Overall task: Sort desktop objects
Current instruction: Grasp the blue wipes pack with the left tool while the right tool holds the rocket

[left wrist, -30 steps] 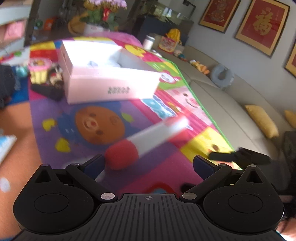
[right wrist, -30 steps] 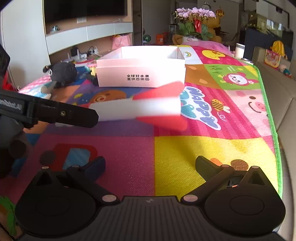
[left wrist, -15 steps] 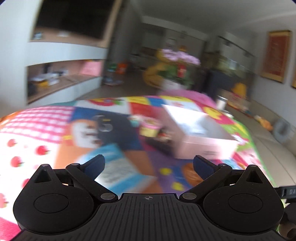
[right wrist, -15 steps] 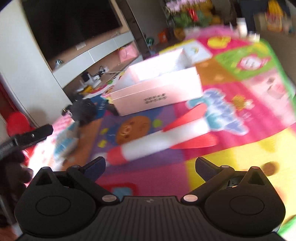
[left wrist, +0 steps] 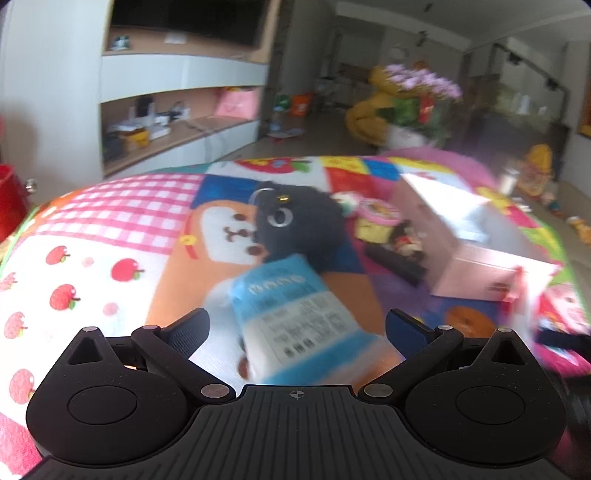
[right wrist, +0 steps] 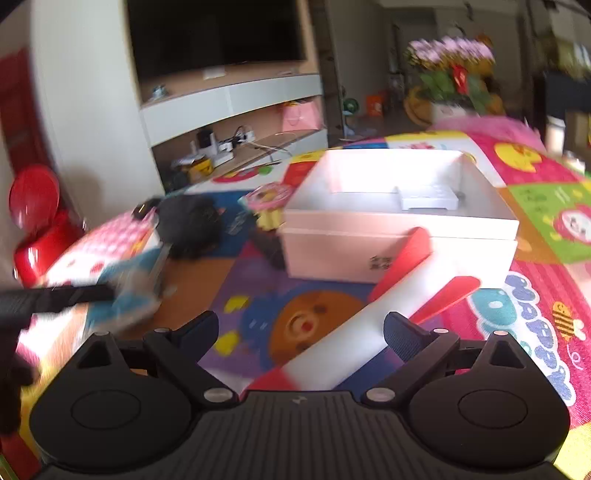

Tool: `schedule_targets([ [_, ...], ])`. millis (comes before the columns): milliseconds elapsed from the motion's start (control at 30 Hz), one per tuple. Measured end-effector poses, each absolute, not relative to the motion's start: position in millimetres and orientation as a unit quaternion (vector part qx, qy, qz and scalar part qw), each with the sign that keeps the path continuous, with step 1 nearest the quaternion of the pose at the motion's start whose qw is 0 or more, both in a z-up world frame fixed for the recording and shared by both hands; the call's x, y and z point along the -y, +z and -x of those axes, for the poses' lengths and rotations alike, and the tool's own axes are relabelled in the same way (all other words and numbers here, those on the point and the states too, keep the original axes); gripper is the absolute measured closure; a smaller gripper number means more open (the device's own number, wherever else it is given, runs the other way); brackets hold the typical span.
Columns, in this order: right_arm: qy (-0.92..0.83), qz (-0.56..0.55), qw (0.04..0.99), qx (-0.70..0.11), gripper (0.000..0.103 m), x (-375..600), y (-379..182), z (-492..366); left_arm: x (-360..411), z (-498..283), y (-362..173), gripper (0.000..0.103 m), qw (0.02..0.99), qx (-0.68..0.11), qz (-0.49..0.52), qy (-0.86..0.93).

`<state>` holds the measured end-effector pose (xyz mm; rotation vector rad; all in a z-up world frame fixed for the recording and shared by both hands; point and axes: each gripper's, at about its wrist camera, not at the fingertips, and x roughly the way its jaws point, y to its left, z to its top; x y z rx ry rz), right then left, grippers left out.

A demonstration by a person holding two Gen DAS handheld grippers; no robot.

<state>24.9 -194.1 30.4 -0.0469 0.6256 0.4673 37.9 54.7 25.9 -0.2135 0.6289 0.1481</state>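
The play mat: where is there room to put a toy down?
Bare mat: the checked and apple squares left of the black plush. Crowded: between plush and white box, where a pink tub and small things sit.

We count one white box (right wrist: 399, 240), one toy rocket (right wrist: 373, 332), one black plush (left wrist: 295, 221), one blue packet (left wrist: 295, 317).

A family living room. A large dark wall-mounted television (right wrist: 218, 35) sits above white built-in media shelving (right wrist: 232, 99) holding small clutter. A colourful cartoon-printed children's play mat (left wrist: 122, 236) covers the work surface, scattered with toys, including a black plush animal (left wrist: 295, 218). A pot of purple flowers (right wrist: 450, 55) and a yellow stuffed toy (left wrist: 369, 114) stand beyond.
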Motion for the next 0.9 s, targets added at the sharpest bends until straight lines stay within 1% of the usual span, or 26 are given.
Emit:
schedule_targets([
  [100,0.214,0.053,0.931,-0.292,0.006,194,28,-3,-55,-54,17,0.000,0.938,-0.321,0.103,0.076],
  [167,0.203,0.054,0.934,-0.288,0.006,202,27,7,-51,-59,12,0.000,0.938,-0.325,0.091,0.081],
  [233,0.191,0.041,0.936,-0.292,0.006,212,28,11,-48,-58,8,0.010,0.940,-0.323,0.077,0.080],
  [267,0.184,0.031,0.937,-0.294,0.006,217,29,11,-46,-57,7,0.025,0.940,-0.324,0.073,0.076],
  [367,0.161,-0.007,0.940,-0.301,0.006,231,35,2,-44,-49,7,0.035,0.942,-0.320,0.069,0.070],
  [467,0.125,-0.046,0.940,-0.312,0.006,237,40,-19,-38,-38,11,0.039,0.944,-0.319,0.071,0.039],
  [567,0.096,-0.083,0.937,-0.326,0.008,237,41,-40,-20,-20,13,0.039,0.945,-0.320,0.057,-0.034],
  [633,0.081,-0.092,0.934,-0.335,0.019,232,38,-54,-9,-8,13,0.037,0.942,-0.321,0.049,-0.080],
  [667,0.077,-0.092,0.932,-0.342,0.022,229,36,-61,-4,-3,13,0.035,0.941,-0.320,0.049,-0.094],
  [733,0.072,-0.083,0.926,-0.360,0.037,223,30,-71,0,4,13,0.026,0.941,-0.318,0.048,-0.105],
  [767,0.070,-0.081,0.923,-0.369,0.040,221,27,-73,0,6,14,0.016,0.942,-0.316,0.046,-0.103],
  [800,0.070,-0.078,0.922,-0.374,0.044,220,24,-74,-1,8,15,0.010,0.944,-0.313,0.045,-0.099],
  [833,0.073,-0.074,0.921,-0.376,0.049,219,22,-72,-2,10,15,0.009,0.944,-0.311,0.044,-0.096],
  [900,0.086,-0.068,0.919,-0.378,0.053,220,20,-65,-4,12,16,0.008,0.944,-0.313,0.047,-0.095],
])
